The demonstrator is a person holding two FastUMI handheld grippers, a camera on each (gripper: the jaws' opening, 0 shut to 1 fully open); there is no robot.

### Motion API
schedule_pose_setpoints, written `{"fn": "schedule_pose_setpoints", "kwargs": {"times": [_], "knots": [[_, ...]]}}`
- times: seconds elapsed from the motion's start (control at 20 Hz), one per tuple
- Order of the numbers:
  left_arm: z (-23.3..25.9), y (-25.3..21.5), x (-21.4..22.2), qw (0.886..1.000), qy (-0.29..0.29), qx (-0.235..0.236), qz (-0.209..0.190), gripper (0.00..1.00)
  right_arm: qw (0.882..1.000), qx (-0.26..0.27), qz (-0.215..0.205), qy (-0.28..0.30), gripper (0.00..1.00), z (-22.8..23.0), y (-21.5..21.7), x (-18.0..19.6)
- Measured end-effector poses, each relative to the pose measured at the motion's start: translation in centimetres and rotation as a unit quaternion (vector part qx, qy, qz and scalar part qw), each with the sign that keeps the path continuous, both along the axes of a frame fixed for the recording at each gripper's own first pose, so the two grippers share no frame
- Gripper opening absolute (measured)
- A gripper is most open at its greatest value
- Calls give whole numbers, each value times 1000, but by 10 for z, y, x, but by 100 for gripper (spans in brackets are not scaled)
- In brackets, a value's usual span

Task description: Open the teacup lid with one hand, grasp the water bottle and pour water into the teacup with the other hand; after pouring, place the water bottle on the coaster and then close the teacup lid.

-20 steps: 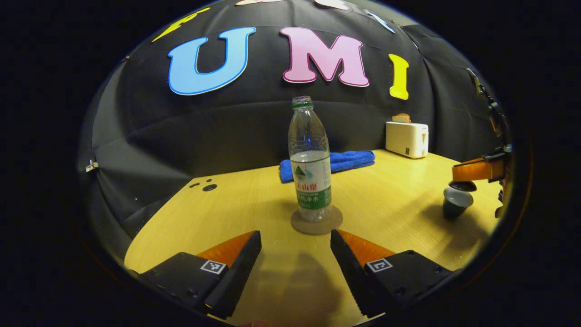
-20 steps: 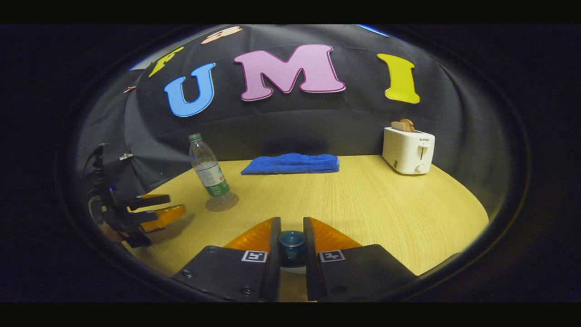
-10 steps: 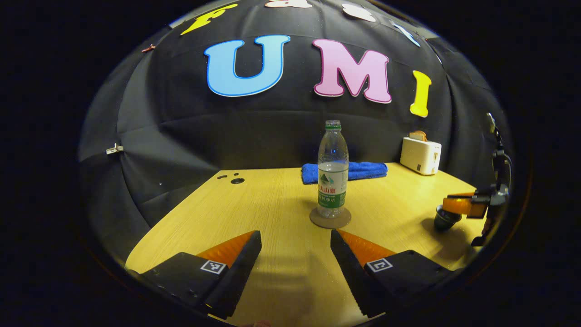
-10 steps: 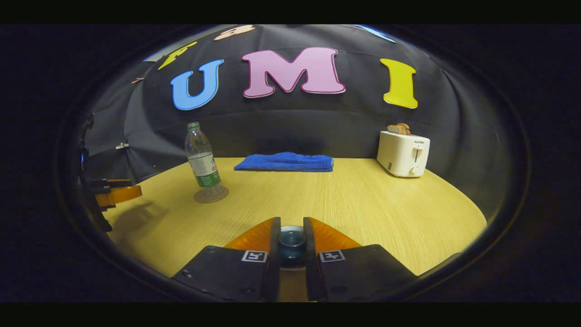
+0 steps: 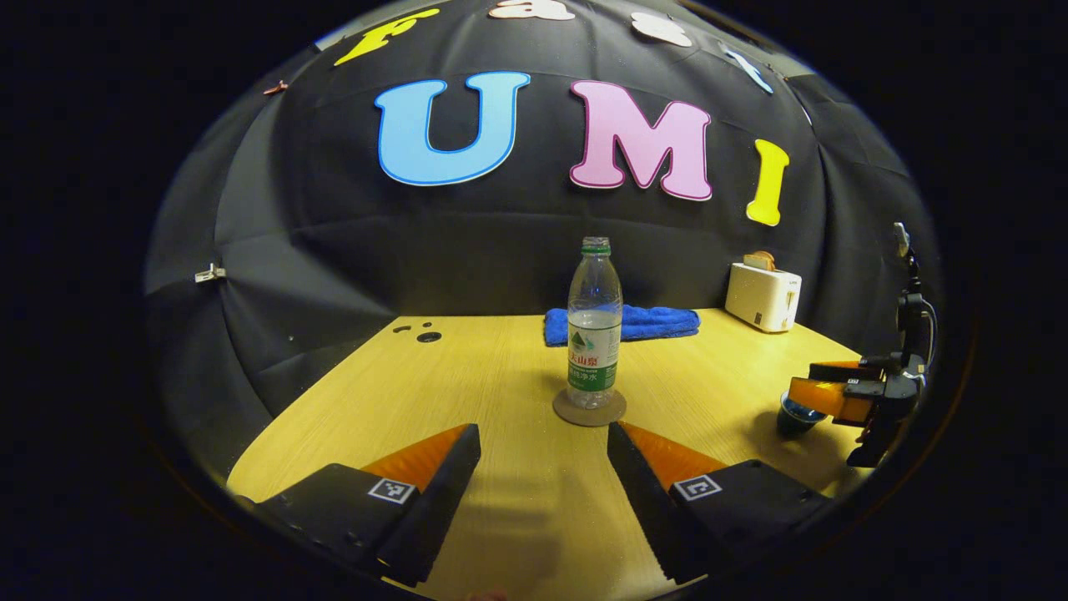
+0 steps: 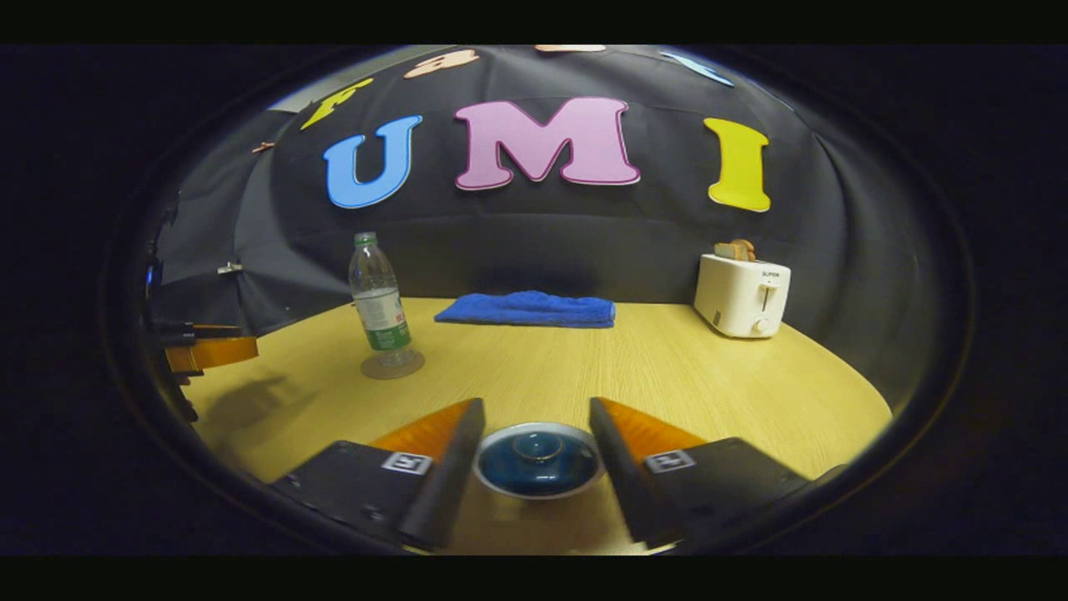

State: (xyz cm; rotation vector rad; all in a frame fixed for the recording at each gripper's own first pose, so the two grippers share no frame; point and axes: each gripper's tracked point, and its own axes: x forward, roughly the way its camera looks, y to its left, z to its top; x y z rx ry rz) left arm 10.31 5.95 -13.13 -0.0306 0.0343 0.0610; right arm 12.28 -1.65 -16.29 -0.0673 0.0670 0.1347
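Here the one teacup lid (image 6: 538, 457) sits on the teacup between the right tool (image 6: 536, 446)'s spread fingers, which stand clear of it. One water bottle (image 5: 593, 334) stands upright on its coaster (image 5: 589, 411), ahead of the left tool (image 5: 543, 476), spread wide, level over the counter (image 5: 467, 367).

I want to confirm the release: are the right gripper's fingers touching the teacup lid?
Apart. In the right gripper view, the right gripper is open, with table visible between each finger and the teacup lid.
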Motion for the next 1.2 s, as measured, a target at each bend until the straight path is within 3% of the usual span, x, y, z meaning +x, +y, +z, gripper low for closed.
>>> {"fn": "schedule_pose_setpoints", "kwargs": {"times": [0.1,0.2,0.25,0.65,0.9,1.2], "knots": [[17,-4,-9,1000,-3,-9,5,96,1000,-5,-1,-11,100,27,-2,-8],[44,-8,-22,1000,-16,-11,11,96,1000,-6,3,-29,96,63,-1,-16],[62,-9,-30,1000,-24,-10,15,96,999,-9,4,-37,100,82,-2,-22],[181,-40,-110,994,-85,-13,67,97,995,-10,28,-96,100,216,-3,-83],[206,-78,-152,989,-112,-64,72,96,994,-8,44,-99,100,234,5,-125],[194,-96,-178,993,-97,-26,69,94,996,-8,52,-71,100,210,23,-146]]}}
